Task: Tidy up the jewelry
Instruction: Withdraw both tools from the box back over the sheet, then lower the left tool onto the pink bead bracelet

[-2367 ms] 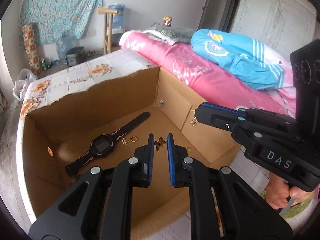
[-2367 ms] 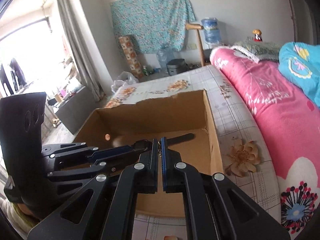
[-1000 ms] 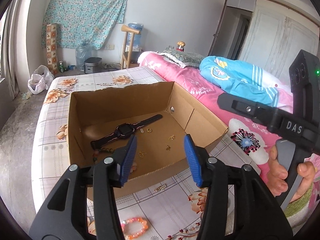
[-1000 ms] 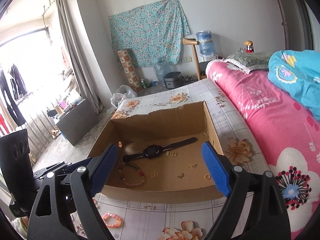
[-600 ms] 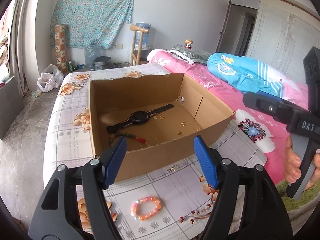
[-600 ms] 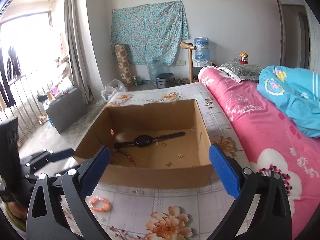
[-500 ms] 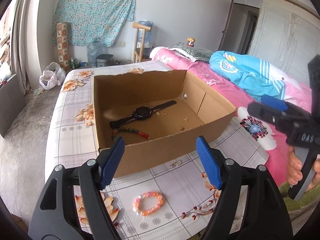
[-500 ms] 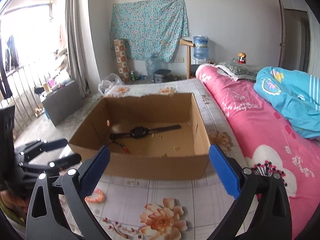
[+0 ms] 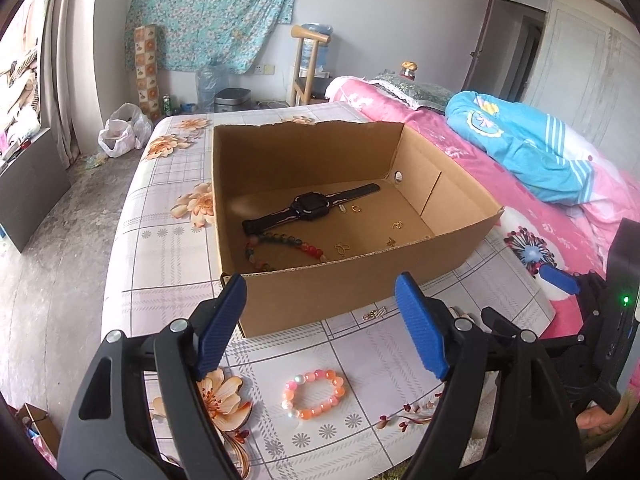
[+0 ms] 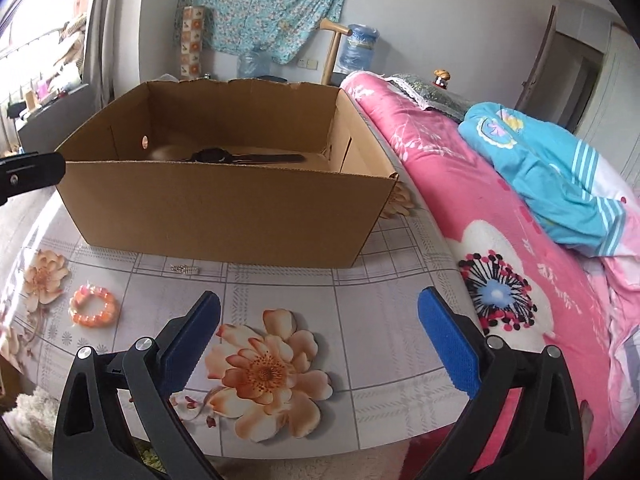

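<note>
An open cardboard box (image 9: 352, 292) stands on the floral table; it also shows in the right wrist view (image 10: 224, 216). Inside lie a black watch (image 9: 310, 208), a dark bead bracelet (image 9: 280, 250) and several small gold pieces (image 9: 394, 225). A pink-orange bead bracelet (image 9: 314, 388) lies on the table in front of the box, seen too in the right wrist view (image 10: 94, 306). A small silver piece (image 9: 375, 313) lies by the box's front wall (image 10: 185, 269). My left gripper (image 9: 320, 332) is open and empty above the pink bracelet. My right gripper (image 10: 320, 340) is open and empty, low over the table.
A bed with a pink quilt (image 10: 500, 216) and a blue blanket (image 9: 532, 160) runs along the right. The table's near edge (image 10: 280, 446) is just below my right gripper. A chair (image 9: 306, 68), water bottles and a bag stand at the far wall.
Both grippers opened wide and pulled back out of the box toward the table's front. The right gripper dropped low, so the box's front wall now hides most of its contents.
</note>
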`<state>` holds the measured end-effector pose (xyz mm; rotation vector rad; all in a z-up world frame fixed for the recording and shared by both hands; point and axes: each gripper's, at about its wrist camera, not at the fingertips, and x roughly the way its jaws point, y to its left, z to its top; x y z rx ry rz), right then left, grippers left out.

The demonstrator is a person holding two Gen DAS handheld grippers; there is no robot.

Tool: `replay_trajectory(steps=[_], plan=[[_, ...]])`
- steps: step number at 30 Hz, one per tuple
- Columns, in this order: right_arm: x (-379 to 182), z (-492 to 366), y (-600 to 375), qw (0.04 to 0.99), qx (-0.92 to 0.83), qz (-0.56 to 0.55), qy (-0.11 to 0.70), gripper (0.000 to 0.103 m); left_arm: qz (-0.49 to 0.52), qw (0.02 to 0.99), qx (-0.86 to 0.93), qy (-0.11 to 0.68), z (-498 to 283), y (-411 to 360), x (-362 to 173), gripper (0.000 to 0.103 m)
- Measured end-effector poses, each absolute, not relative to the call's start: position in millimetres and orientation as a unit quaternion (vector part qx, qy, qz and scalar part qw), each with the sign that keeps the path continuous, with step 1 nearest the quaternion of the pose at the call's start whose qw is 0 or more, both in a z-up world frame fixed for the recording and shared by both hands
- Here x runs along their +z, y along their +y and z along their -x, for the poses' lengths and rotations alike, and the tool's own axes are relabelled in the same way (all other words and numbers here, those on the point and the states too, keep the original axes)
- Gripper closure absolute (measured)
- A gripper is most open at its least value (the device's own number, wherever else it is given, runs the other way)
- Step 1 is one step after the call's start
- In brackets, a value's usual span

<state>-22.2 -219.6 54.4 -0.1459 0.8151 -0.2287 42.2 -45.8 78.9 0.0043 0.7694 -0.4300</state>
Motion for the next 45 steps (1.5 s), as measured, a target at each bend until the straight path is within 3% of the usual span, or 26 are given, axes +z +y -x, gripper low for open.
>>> replay_trajectory(steps=[45], plan=[[68, 27, -234, 0.93, -0.073, 0.007, 0.36, 0.007, -0.014, 0.903, -0.2, 0.38, -41, -55, 77, 0.028]])
